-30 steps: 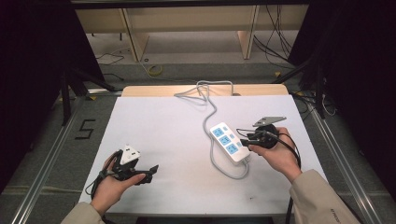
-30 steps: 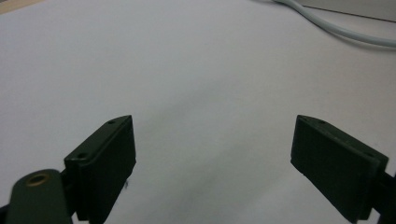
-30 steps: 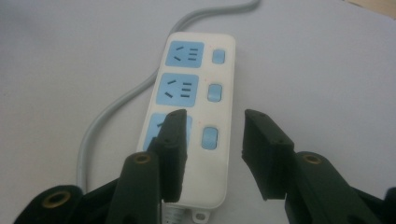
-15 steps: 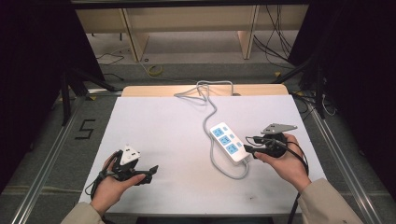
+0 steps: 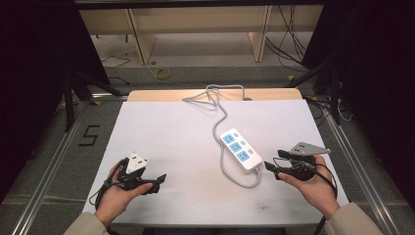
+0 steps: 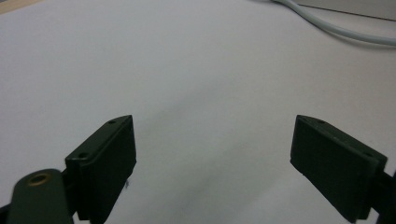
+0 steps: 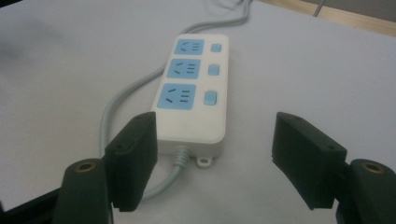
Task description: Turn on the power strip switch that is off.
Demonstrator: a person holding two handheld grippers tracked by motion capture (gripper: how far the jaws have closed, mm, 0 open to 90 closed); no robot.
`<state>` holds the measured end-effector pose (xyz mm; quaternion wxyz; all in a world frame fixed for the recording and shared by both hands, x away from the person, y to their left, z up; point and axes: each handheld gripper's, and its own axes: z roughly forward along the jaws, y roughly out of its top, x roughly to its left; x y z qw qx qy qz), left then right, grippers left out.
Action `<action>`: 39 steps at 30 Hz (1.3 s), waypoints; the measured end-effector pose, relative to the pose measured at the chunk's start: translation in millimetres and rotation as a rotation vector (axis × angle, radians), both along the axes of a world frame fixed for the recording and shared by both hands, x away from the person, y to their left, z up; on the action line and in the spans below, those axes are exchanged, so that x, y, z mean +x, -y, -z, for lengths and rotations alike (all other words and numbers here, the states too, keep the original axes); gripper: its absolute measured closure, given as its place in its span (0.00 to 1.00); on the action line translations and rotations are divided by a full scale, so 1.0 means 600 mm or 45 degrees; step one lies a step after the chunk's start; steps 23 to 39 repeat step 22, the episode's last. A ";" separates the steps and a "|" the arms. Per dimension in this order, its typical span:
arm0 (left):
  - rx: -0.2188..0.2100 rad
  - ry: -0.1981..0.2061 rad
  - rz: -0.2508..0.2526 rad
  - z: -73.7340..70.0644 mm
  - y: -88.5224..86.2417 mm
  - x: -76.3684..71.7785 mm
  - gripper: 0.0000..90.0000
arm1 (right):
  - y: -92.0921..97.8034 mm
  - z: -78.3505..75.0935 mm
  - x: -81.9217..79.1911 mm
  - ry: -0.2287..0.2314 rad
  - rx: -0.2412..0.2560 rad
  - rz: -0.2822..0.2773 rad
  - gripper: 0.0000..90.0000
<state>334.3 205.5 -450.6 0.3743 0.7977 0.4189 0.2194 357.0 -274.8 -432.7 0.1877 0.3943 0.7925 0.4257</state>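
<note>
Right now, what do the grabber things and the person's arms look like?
Both grippers are black, each with two flat black fingers. The left gripper carries a white block, the right gripper a grey three-cornered plate. Black cables trail behind. The sleeves are beige.

White-covered table (image 5: 171, 137), wooden edge showing along the far side. Lying flat right of centre: white power strip (image 5: 240, 149) with three blue sockets, its grey cable (image 5: 219, 115) looping off the near end, then running back toward the far edge and off the table.
</note>
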 end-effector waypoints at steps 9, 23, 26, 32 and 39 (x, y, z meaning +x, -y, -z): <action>-0.001 -0.001 0.007 0.000 0.001 -0.001 0.15 | 0.011 0.015 -0.019 0.009 0.016 0.008 0.33; -0.005 -0.002 0.020 0.000 0.003 -0.001 0.15 | 0.017 0.016 -0.029 0.021 0.017 0.030 0.31; -0.005 -0.002 0.020 0.000 0.003 -0.001 0.15 | 0.017 0.016 -0.029 0.021 0.017 0.030 0.31; -0.005 -0.002 0.020 0.000 0.003 -0.001 0.15 | 0.017 0.016 -0.029 0.021 0.017 0.030 0.31; -0.005 -0.002 0.020 0.000 0.003 -0.001 0.15 | 0.017 0.016 -0.029 0.021 0.017 0.030 0.31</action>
